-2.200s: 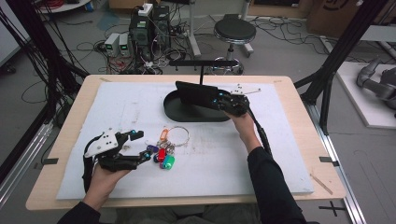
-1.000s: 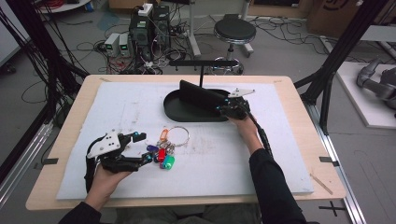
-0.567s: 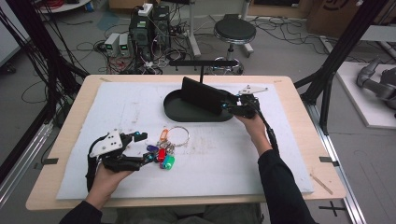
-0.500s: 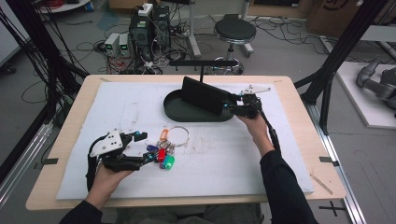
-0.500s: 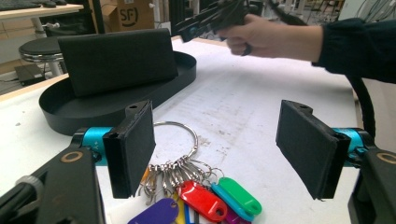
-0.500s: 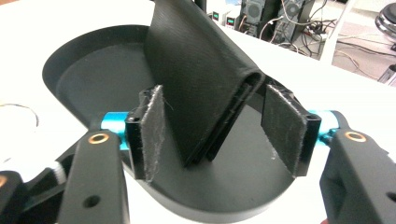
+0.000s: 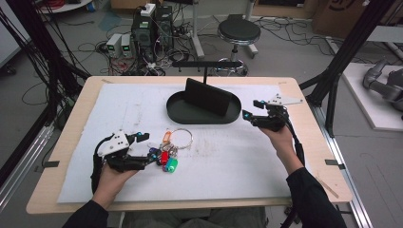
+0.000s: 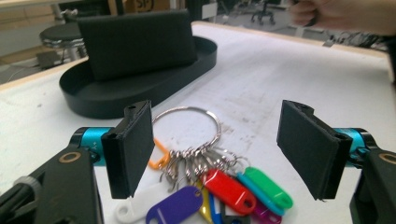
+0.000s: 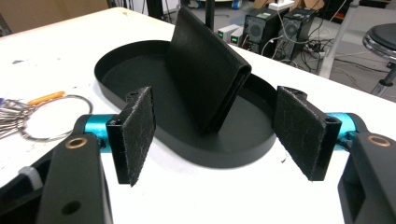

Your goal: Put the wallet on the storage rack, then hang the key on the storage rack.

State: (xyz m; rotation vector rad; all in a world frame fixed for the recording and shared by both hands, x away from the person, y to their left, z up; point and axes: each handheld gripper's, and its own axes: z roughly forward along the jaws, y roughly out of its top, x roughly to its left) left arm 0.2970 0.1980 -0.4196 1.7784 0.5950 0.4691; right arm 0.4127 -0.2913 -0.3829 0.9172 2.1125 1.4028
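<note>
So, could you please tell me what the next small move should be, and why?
Probably close the left tongs on the key bunch. Their jaws stand open around the keys, which lie on the table. The wallet already stands in the black tray, and the right tongs, jaws just opened, hold nothing.

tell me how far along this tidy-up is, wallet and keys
Done: the black leather wallet stands in the black oval tray, and the right gripper has just been opening, nothing between its fingers, beside the tray. In hand: the open left gripper sits at the steel key ring with coloured plastic tags on the white mat. Left: probably lifting the keys.
</note>
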